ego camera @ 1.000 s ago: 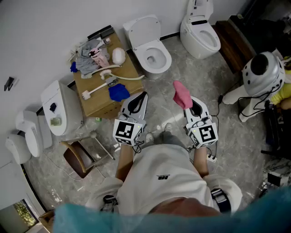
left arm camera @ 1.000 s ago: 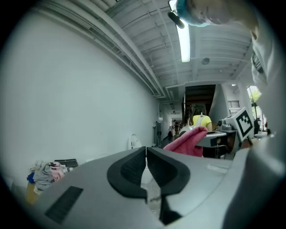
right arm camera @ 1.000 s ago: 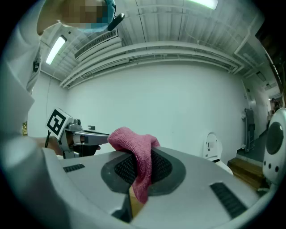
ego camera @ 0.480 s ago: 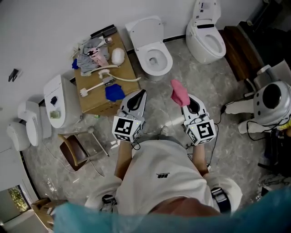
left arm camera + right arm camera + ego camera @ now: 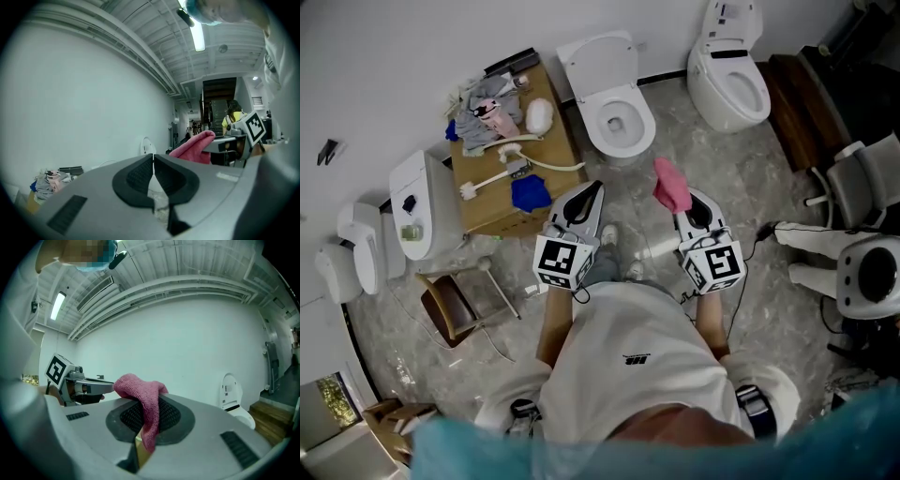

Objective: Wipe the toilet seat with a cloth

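Note:
A white toilet (image 5: 617, 117) with its lid up and seat down stands against the far wall, ahead of both grippers. My right gripper (image 5: 678, 199) is shut on a pink cloth (image 5: 671, 185), which drapes over its jaws (image 5: 143, 404). My left gripper (image 5: 589, 195) is shut with nothing in it; its jaws meet in the left gripper view (image 5: 153, 159). The pink cloth (image 5: 194, 147) shows to its right there. Both grippers hang above the floor, short of the toilet.
A second toilet (image 5: 731, 80) stands at the right. A cardboard box (image 5: 511, 202) on the left carries a brush, a blue cloth (image 5: 530, 193) and clutter. Another white toilet unit (image 5: 422, 216) and a chair (image 5: 459, 309) sit further left. A white robot (image 5: 867, 286) lies right.
The view has shifted slightly, with both grippers a little closer to the toilet. The white robot at the right now shows lower in the view. The cloth stays gripped.

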Available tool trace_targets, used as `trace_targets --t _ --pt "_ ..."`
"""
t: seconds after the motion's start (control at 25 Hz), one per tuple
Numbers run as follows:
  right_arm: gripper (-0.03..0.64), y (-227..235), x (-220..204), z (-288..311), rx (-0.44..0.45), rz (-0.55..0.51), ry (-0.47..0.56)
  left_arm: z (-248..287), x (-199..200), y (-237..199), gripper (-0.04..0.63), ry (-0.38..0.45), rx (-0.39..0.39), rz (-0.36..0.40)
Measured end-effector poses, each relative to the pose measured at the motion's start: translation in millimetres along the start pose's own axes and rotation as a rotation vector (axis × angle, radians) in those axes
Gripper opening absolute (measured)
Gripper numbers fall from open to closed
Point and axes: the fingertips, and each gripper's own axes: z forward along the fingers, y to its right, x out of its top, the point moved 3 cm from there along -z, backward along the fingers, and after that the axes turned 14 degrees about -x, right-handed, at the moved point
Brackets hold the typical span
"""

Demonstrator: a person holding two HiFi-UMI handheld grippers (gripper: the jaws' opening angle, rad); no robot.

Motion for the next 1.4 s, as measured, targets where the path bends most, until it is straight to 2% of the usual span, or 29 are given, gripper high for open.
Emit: trace_targets --t 0.4,1.04,1.4 --pt "0.015 6 -4 66 -0.013 -0.012 -0.018 33 -1 -55 0.017 -0.007 -0.009 -0.006" --pt "0.015 5 -2 197 -0.091 -0.024 -0.064 88 0 -186 0.011 -0.009 -0.096 -0.027" --pt "0.015 6 1 248 -0.138 -0.036 -0.073 114 0 -238 0.011 -0.01 -0.134 -0.03"
